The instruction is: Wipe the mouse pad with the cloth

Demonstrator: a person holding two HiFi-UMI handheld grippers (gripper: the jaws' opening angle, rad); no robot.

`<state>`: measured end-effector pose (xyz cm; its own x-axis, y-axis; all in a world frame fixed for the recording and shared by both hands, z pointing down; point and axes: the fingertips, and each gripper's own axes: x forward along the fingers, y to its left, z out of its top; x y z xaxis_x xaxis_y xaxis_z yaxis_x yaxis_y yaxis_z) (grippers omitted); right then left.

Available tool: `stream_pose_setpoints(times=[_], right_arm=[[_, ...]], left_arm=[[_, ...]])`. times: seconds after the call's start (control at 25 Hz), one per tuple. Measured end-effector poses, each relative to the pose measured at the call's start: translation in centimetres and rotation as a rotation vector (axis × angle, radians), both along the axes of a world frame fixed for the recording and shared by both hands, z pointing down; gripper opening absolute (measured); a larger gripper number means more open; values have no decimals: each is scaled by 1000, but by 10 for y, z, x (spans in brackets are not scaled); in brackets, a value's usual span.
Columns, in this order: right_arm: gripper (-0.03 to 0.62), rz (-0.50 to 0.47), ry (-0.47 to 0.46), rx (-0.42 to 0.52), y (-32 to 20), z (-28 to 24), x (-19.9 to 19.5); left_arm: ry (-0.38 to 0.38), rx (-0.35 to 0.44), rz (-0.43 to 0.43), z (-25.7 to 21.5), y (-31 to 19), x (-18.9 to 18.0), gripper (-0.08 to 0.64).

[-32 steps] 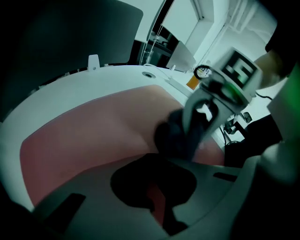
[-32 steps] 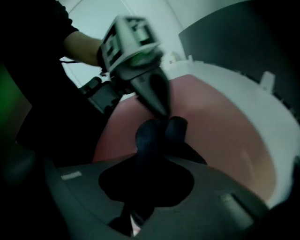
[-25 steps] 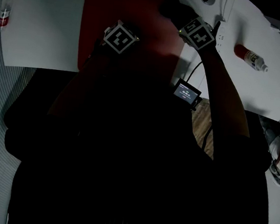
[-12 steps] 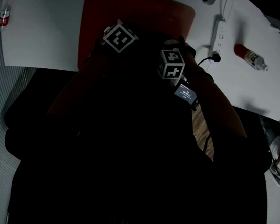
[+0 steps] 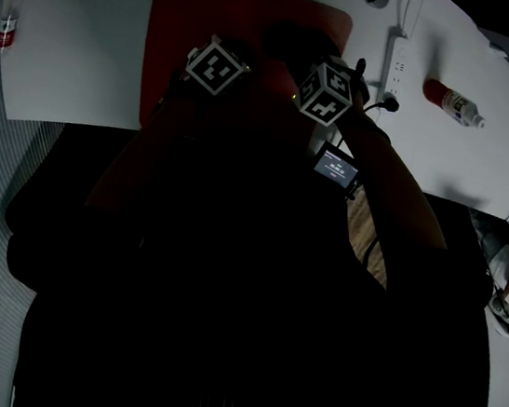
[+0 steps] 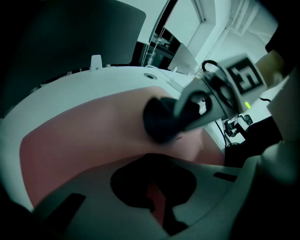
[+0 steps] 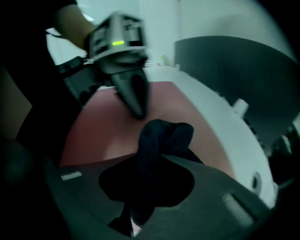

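Up at 12 o'clock in head view: one red mouse pad (image 5: 215,14), with one dark cloth (image 5: 291,41) bunched on its right half.
Left gripper view: left gripper (image 6: 157,206) has its jaws nearly together and empty, tip down at the pad, probably pinning the thin, slide-prone mat. Right gripper view: right gripper (image 7: 134,208) is clamped on the cloth wad, which looks soft, light and limp, so best gripped mid-bunch.

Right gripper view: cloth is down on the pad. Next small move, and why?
Probably drag the cloth sideways across the mouse pad, away from the left gripper. The right gripper is shut on the dark cloth, whose bunched end rests on the red pad. The left gripper's closed tip stands on the pad just beyond, seemingly pinning it, and bare pad lies alongside.
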<state>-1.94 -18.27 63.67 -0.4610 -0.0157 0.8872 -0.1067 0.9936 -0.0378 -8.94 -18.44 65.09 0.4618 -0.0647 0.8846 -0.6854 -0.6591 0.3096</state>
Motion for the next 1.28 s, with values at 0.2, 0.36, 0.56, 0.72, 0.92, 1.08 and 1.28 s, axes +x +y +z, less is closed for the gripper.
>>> stream_pose_setpoints(times=[0.2,0.36,0.56,0.72,0.92,1.08,1.28], right_arm=[[61,-373,-60,-142,113,4,-21],[61,-538,-34,4,81,12,-5],[63,-251,-27,47,-15,6,11],[64,-126,-10,94,-28,1,12],[54,93,42,104,-15,3,9],[57,-9,14,-38,55,5,-2],[58,7,-28,-348,132,3,-11]], left_arm=[[-4,4,0,0,0,0,8],[21,9,-23,-4,-3,3,8],[-3,9,-45,0,0,-2,8],[-1,9,-43,-1,1,-3,8],[0,11,-46,0,2,-3,8],[-3,20,-46,0,2,-2,8],[-2,-28,-138,5,0,-8,8]])
